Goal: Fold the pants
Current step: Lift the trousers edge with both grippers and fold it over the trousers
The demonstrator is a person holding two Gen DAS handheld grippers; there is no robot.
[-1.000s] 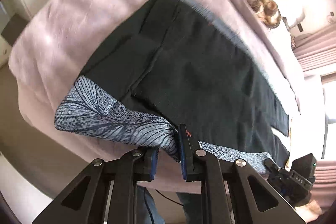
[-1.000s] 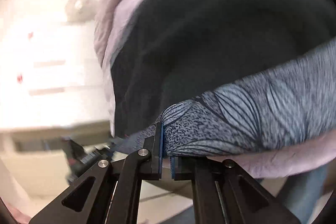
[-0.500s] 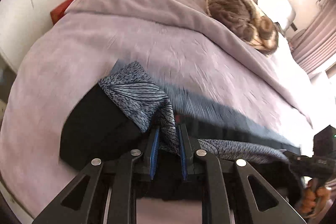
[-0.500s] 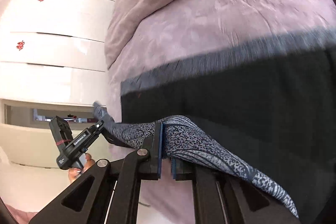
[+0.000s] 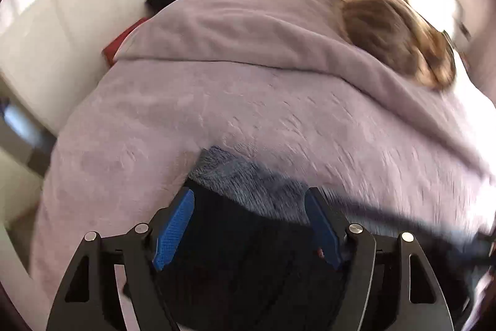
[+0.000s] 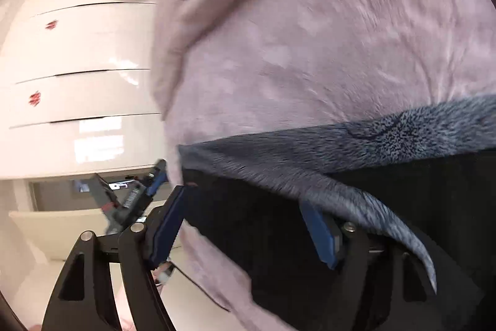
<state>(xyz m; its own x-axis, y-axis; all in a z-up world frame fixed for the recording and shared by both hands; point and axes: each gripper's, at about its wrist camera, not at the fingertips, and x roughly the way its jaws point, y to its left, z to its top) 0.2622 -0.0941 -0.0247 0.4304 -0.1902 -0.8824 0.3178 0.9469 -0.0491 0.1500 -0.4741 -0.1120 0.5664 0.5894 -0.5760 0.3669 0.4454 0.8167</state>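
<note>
Opening over the folded pants (image 5: 248,238), the left gripper (image 5: 248,222) is spreading its blue pads (image 5: 173,225) wide, with dark cloth lying loose between them, not pinched. The right gripper (image 6: 248,225) is likewise parting its jaws, the grey leaf-print waistband (image 6: 356,151) draping over its right finger (image 6: 319,231) rather than being clamped. The pants are lying doubled over at the near edge of the lilac bedspread (image 5: 248,101), seemingly so this fold settles flat before another is made.
</note>
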